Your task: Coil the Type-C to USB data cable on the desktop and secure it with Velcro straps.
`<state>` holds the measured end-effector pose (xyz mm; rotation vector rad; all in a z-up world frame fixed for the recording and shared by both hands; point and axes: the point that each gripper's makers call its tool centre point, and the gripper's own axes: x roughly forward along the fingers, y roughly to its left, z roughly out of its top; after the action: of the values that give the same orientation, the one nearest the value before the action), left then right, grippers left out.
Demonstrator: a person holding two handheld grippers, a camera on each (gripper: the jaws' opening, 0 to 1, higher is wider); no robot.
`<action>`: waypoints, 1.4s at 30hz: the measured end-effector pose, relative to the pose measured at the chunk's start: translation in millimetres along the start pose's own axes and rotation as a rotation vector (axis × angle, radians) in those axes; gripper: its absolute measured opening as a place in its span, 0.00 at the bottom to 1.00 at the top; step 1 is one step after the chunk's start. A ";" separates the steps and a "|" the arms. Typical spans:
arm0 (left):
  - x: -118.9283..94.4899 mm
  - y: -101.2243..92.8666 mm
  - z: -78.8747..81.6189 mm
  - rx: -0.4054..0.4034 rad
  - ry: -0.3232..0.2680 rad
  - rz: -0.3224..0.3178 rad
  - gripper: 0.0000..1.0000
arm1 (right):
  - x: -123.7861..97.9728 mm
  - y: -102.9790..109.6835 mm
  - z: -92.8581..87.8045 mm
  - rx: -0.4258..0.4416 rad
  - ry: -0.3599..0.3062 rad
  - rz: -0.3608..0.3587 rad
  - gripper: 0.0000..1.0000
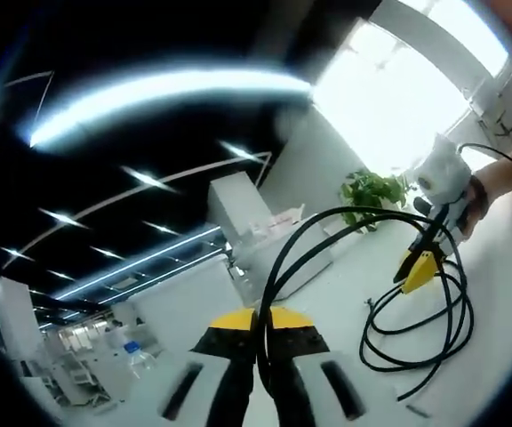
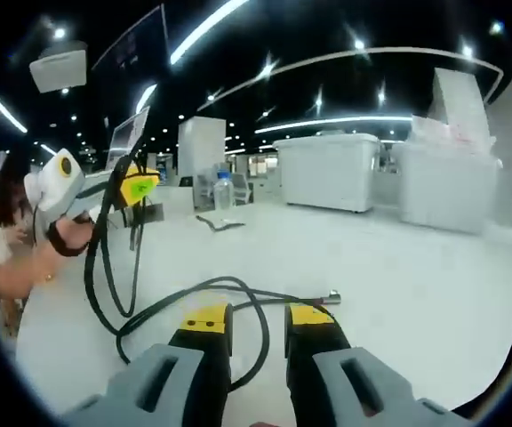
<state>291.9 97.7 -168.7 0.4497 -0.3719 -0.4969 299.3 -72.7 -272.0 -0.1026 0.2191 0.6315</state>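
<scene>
In the left gripper view a black cable [image 1: 327, 222] rises from between the yellow-tipped jaws of my left gripper [image 1: 256, 325], which is shut on it. It arcs right to loose loops [image 1: 416, 329] lying on the white table. My right gripper [image 1: 419, 267] hangs over those loops, held by a hand. In the right gripper view my right gripper [image 2: 258, 318] is open, its jaws apart just short of the cable [image 2: 238, 289]. A metal plug [image 2: 330, 296] ends the cable on the table. The left gripper [image 2: 137, 189] holds the cable up at the left.
A small dark strip [image 2: 216, 222] lies further back on the white table [image 2: 398, 267], near a water bottle [image 2: 224, 191]. White bins [image 2: 332, 171] stand behind. A potted plant [image 1: 372, 191] sits by the bright window. A person [image 2: 3, 213] is at the left.
</scene>
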 end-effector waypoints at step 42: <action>-0.4 -2.1 0.8 0.008 -0.001 -0.003 0.05 | -3.9 -6.2 -13.3 0.075 0.089 -0.028 0.04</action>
<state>290.5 96.0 -169.1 0.4577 -0.3748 -0.4989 297.7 -82.1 -283.8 -0.0618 0.3267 0.5904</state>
